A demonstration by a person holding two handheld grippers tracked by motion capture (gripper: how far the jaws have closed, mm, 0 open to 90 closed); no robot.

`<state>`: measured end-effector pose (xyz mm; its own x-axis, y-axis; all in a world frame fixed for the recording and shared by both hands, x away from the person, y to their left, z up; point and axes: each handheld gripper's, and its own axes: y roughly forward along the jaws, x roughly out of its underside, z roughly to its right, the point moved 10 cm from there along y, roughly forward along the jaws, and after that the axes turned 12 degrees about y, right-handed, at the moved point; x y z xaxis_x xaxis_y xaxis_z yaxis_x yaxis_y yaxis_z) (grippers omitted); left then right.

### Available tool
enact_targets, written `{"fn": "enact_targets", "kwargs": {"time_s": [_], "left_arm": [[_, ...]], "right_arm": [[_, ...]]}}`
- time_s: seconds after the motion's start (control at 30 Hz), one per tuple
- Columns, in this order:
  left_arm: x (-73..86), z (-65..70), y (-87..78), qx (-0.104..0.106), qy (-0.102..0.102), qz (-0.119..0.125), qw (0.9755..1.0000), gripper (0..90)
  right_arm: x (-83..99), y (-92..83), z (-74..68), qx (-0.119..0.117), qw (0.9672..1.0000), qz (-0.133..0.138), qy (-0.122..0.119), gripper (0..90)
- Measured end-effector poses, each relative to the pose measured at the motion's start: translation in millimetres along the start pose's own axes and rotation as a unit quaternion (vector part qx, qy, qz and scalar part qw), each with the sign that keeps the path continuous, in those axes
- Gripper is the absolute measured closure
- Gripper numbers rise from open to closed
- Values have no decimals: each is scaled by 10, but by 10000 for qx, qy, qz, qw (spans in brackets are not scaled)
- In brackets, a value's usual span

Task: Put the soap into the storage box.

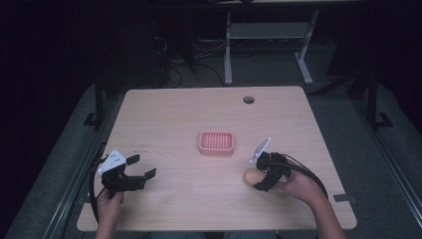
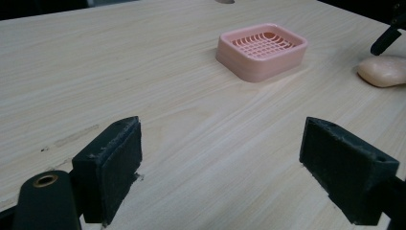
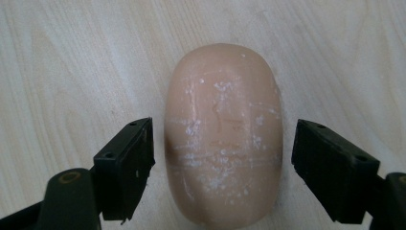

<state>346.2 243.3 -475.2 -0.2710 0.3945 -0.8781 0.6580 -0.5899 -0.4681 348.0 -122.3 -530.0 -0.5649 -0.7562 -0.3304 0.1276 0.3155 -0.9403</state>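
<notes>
A peach-coloured oval bar of soap (image 3: pixel 222 134) lies flat on the wooden table (image 1: pixel 174 114), right of centre in the high view (image 1: pixel 251 176). My right gripper (image 3: pixel 222 165) straddles it from above, one jaw on each long side, with a small gap showing between each pad and the bar. Its pads (image 3: pixel 127 165) do not press on the soap. My left gripper (image 2: pixel 222 167) stands open near the front left of the table (image 1: pixel 141 167), nothing between its jaws. A pink soap dish (image 1: pixel 216 142) with a grid floor sits at the table's middle (image 2: pixel 262 49).
A round cable hole (image 1: pixel 248 99) lies near the table's far edge. Beyond the table, on a dark floor, stand the white legs of another desk (image 1: pixel 228 50) and loose cables. Bare tabletop stretches between the dish and my left gripper.
</notes>
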Motion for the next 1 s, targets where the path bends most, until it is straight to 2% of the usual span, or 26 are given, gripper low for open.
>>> {"fn": "enact_targets", "kwargs": {"time_s": [0.13, 0.4, 0.73, 1.0], "left_arm": [[1, 0, 1, 4, -7, -6, 10000, 143], [0, 3, 2, 12, -4, 2, 10000, 142], [3, -8, -1, 2, -15, -2, 10000, 143], [1, -11, -3, 6, -5, 16, 10000, 143]], "right_arm": [[6, 44, -1, 31, 9999, -144, -29, 231], [14, 85, -8, 63, 9996, -265, -78, 263], [17, 106, -8, 104, 9993, -334, -108, 310], [19, 107, -11, 88, 9993, -350, -80, 314]]}}
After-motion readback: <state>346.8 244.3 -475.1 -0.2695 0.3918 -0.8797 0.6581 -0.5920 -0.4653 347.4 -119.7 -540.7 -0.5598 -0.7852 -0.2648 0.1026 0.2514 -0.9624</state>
